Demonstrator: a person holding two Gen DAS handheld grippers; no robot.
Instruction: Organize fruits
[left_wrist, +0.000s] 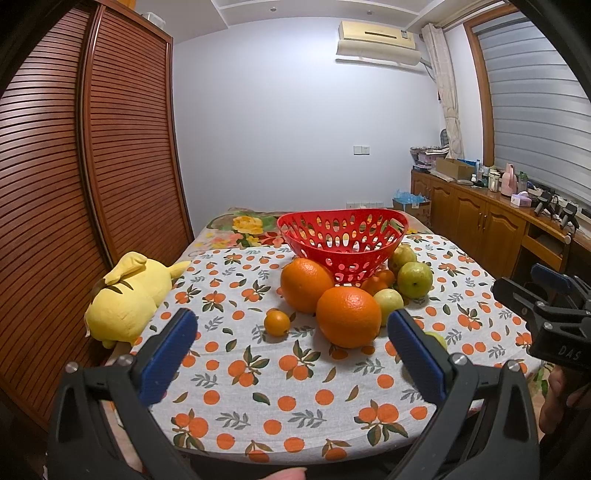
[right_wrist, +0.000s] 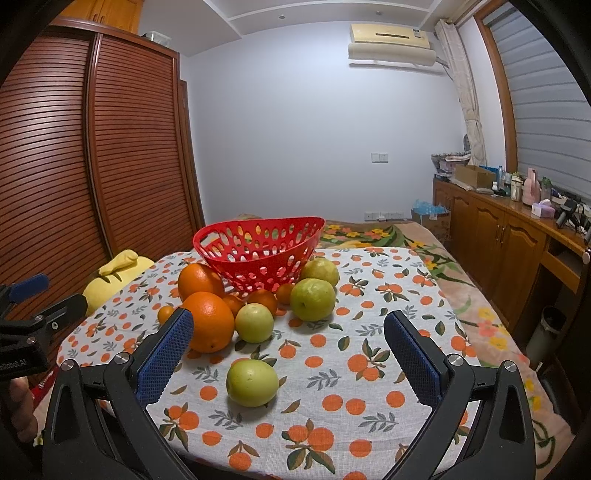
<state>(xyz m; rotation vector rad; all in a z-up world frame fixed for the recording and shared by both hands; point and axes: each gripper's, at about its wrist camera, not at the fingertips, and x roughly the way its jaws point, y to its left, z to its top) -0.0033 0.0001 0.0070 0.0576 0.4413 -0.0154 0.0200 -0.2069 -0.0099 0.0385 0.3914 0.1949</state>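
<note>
In the left wrist view, the left gripper (left_wrist: 291, 334) hung at the bottom of the frame with its jaws spread wide and nothing between them. The red basket (left_wrist: 343, 242) at centre stood empty on the counter (left_wrist: 295, 398), so sorting looked not yet begun. In front of it lay two large oranges (left_wrist: 348, 316), one small orange alone at left (left_wrist: 277, 322), and more small ones tucked behind. The right gripper (left_wrist: 546, 306) showed at the right edge.

In the right wrist view, the right gripper (right_wrist: 288, 332) likewise had wide, empty jaws. Four green fruits were countable; the nearest green fruit (right_wrist: 252, 382) sat apart, low in the centre. About four small oranges showed, some partly hidden. All fruit remained outside the basket.
</note>
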